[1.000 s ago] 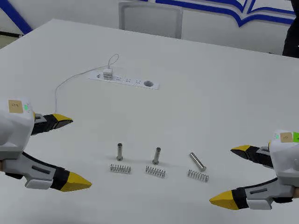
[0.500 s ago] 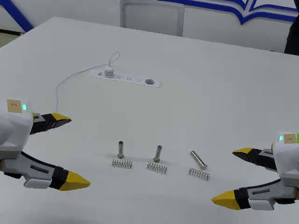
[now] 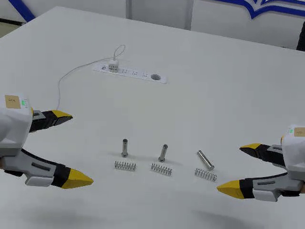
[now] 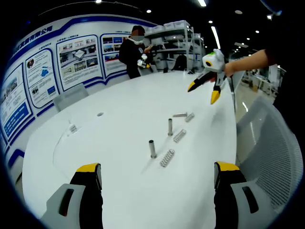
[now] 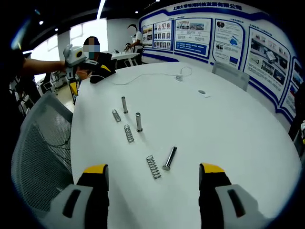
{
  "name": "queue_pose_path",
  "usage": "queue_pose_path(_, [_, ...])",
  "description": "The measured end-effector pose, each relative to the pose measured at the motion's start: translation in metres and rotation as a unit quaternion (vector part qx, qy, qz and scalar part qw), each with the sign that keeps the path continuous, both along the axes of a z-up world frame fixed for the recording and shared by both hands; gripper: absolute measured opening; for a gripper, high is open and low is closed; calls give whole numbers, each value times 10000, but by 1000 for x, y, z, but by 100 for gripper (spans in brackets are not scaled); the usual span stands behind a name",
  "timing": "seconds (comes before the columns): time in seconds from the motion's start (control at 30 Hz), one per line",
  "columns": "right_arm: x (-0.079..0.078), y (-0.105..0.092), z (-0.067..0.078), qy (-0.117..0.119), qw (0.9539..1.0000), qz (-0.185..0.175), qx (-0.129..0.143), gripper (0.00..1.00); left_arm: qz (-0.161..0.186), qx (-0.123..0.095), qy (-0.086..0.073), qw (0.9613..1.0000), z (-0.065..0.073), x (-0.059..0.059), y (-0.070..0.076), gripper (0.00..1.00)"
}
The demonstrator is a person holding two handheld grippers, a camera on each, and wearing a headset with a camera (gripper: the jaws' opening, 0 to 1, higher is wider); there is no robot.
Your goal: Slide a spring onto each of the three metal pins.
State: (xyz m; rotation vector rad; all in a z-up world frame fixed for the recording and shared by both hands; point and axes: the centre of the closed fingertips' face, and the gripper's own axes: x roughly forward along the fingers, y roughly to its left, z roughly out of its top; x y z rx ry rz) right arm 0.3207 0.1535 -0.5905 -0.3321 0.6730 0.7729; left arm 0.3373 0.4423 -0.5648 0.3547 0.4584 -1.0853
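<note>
Left gripper [image 3: 81, 149] and right gripper [image 3: 229, 169], jaws wide and empty, flank pins [image 3: 163, 153] and springs [image 3: 161, 169].

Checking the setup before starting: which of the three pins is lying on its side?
The pin nearest the right gripper lies flat; the left pin and middle pin stand upright.

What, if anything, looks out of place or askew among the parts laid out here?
The right pin lies flat on its side, pointing away at an angle, while the left pin and middle pin stand upright.
</note>
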Motion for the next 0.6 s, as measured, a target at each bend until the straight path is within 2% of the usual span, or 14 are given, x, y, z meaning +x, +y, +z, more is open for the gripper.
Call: queue_pose_path(0.6, [20,6,-11,116,9999,-23,29,75,54,-28,139,9999,-10,5,-4,100])
